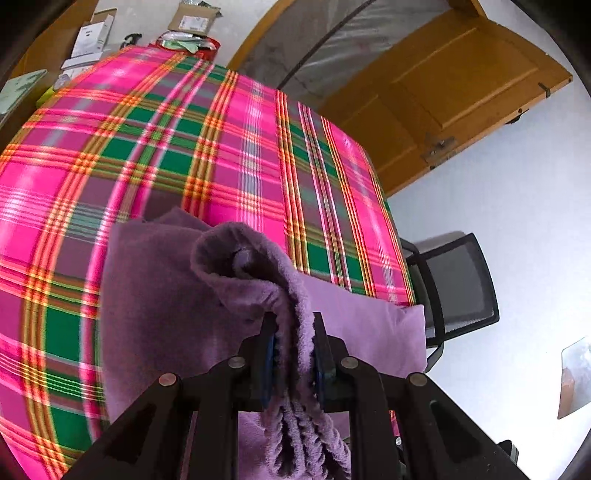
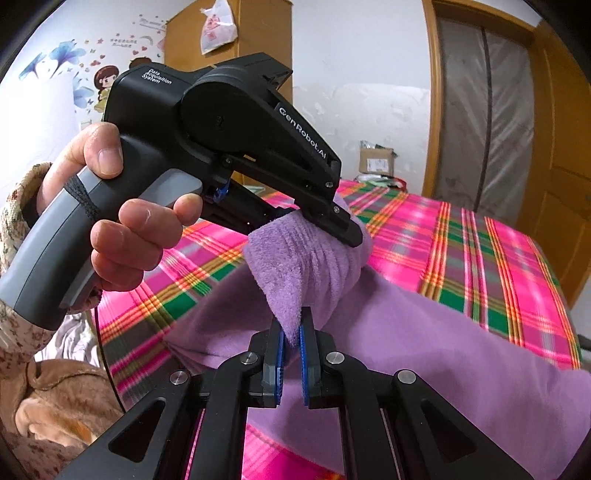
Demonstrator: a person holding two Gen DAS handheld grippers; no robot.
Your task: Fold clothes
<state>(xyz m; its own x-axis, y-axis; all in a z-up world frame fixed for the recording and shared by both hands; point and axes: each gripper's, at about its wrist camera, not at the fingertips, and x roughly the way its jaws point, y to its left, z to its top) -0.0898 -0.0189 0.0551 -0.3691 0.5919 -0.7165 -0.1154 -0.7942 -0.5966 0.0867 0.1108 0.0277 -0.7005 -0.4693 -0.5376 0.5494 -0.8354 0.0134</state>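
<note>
A purple fleece garment (image 1: 155,302) lies on the pink-and-green plaid cloth (image 1: 184,140) of the table. My left gripper (image 1: 293,325) is shut on a bunched, several-layer fold of the purple garment, lifted above the rest. In the right wrist view my right gripper (image 2: 291,325) is shut on the lower tip of the same lifted fold (image 2: 306,258). The left gripper (image 2: 328,218), held by a person's hand (image 2: 122,229), clamps that fold from above. The remaining purple cloth (image 2: 443,350) spreads flat below and to the right.
A black mesh office chair (image 1: 458,280) stands past the table's right edge. Cardboard boxes and packets (image 1: 192,22) lie at the far end of the table. A wooden door (image 1: 454,85) and a plastic-covered doorway (image 2: 487,110) are behind. Brown clothing (image 2: 48,398) lies at the lower left.
</note>
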